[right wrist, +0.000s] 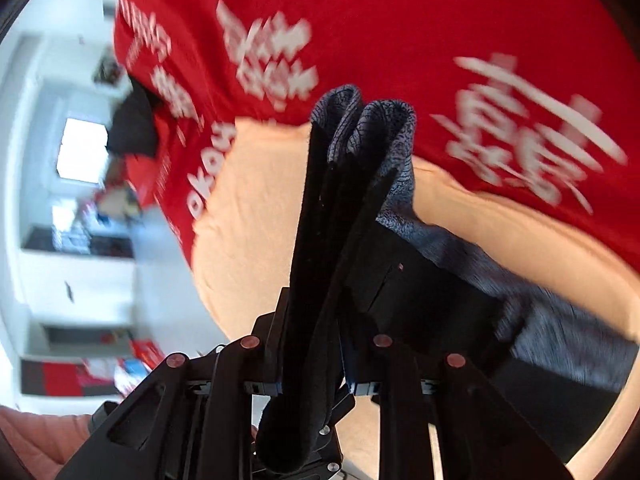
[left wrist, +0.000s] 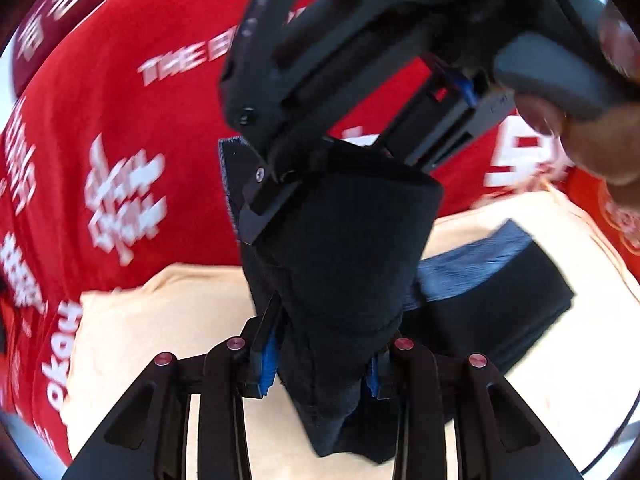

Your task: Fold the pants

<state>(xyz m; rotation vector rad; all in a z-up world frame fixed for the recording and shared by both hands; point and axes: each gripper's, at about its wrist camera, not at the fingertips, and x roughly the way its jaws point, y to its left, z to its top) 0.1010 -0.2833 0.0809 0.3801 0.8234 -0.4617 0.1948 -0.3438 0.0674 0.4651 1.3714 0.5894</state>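
Observation:
The dark pants [left wrist: 340,248] hang in a folded bundle between both grippers, with a blue-grey lining showing. Another part of them lies flat on the peach cloth [left wrist: 160,332] at the right. My left gripper [left wrist: 320,368] is shut on the lower end of the bundle, blue pads pressing on both sides. From above, my right gripper [left wrist: 336,168] clamps the upper end. In the right wrist view, my right gripper [right wrist: 314,380] is shut on several stacked layers of the pants [right wrist: 320,240], which rise up between its fingers.
A red cloth [left wrist: 100,120] with white lettering lies beyond the peach cloth [right wrist: 256,220] and fills the far side of both views. A person's fingers [left wrist: 600,140] hold the right gripper's handle. White cabinets [right wrist: 80,200] stand off to the left.

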